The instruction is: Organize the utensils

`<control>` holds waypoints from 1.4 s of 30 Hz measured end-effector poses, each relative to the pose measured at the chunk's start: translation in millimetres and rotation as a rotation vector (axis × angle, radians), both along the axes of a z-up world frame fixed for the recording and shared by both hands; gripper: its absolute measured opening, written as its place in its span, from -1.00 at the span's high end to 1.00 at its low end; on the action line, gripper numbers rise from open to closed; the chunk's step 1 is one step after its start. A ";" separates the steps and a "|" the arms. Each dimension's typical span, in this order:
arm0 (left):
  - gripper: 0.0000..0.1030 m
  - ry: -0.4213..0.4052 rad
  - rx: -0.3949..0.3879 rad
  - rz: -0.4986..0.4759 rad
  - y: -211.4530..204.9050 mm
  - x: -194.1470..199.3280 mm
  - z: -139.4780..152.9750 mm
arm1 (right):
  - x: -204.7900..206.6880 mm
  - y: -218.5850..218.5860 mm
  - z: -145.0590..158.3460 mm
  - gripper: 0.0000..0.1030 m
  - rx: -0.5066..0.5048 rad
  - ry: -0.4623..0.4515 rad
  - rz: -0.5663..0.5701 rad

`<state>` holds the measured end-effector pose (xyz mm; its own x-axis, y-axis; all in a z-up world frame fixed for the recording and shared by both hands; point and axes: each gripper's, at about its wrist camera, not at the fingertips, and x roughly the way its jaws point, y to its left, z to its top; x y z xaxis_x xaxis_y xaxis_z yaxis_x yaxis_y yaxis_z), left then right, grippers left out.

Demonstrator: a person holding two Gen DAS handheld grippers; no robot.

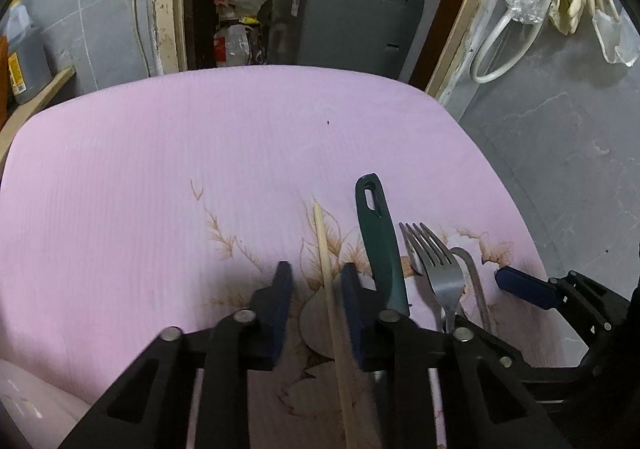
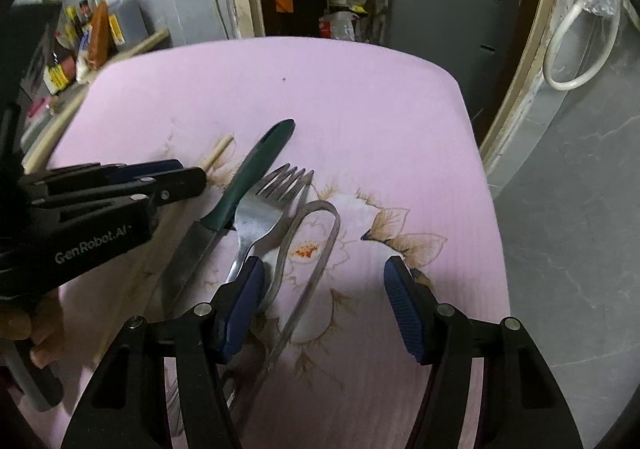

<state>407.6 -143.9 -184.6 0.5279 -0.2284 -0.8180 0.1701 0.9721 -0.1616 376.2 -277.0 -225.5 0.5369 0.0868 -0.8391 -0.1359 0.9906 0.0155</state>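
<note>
Showed a matt pink cloth [image 1: 200, 153] with fine ribbing and a printed brown flower pattern over the tabletop. Carried a pale, matt wooden chopstick [image 1: 328, 269], a knife [image 2: 224, 217] with a smooth dark green plastic handle and dull grey metal blade, a shiny metal fork [image 2: 260, 217] and thin polished metal tongs [image 2: 316, 249]. Had matt black plastic frames on the left gripper [image 1: 316, 281] and right gripper [image 2: 324, 289], with ridged blue rubbery pads [image 2: 400, 305] and bright metal pins.
</note>
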 end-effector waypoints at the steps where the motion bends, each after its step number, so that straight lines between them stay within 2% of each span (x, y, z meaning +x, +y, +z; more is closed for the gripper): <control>1: 0.65 0.005 0.001 -0.004 0.5 2.1 0.1 | 2.3 -0.5 0.7 -0.11 0.007 0.008 -0.015; 3: 0.66 0.021 -0.005 -0.011 0.2 6.8 0.6 | 5.5 -2.4 2.0 -0.10 0.006 0.016 -0.030; 5: 0.72 0.036 0.005 -0.016 -1.7 11.2 1.4 | 7.1 -4.2 3.0 0.07 0.005 0.016 -0.041; 7: 0.79 0.042 0.031 -0.026 -5.2 14.1 2.3 | 7.7 -6.1 5.2 0.32 0.007 0.015 -0.050; 9: 0.87 0.050 0.053 -0.041 -9.9 14.7 2.7 | 10.7 -11.1 7.4 0.46 0.011 0.017 -0.065; 11: 0.88 0.054 0.069 -0.041 -13.0 14.2 3.3 | 14.0 -21.8 6.2 0.51 0.062 0.027 -0.080; 13: 0.90 0.061 0.041 -0.033 -11.3 14.0 4.3 | 13.0 -36.7 7.6 0.58 0.144 0.031 -0.097; 16: 0.90 0.036 -0.008 -0.032 -9.8 5.7 11.1 | 8.8 -51.5 9.3 0.59 0.286 0.014 -0.127; 22: 0.90 -0.059 -0.096 -0.028 -5.1 -18.5 36.7 | -21.4 -61.7 31.6 0.59 0.379 -0.117 -0.134; 28: 0.90 -0.126 -0.153 -0.030 8.2 -44.2 58.5 | -57.5 -53.1 47.9 0.59 0.402 -0.223 -0.115; 30: 0.90 -0.147 -0.173 -0.031 12.3 -52.5 65.7 | -54.1 -60.4 55.9 0.59 0.416 -0.247 -0.107; 34: 0.90 -0.175 -0.198 -0.038 18.6 -69.3 76.2 | -71.9 -62.5 66.0 0.59 0.411 -0.304 -0.082; 42: 0.90 -0.213 -0.234 -0.054 34.8 -104.4 89.2 | -105.4 -50.2 87.3 0.59 0.381 -0.367 -0.071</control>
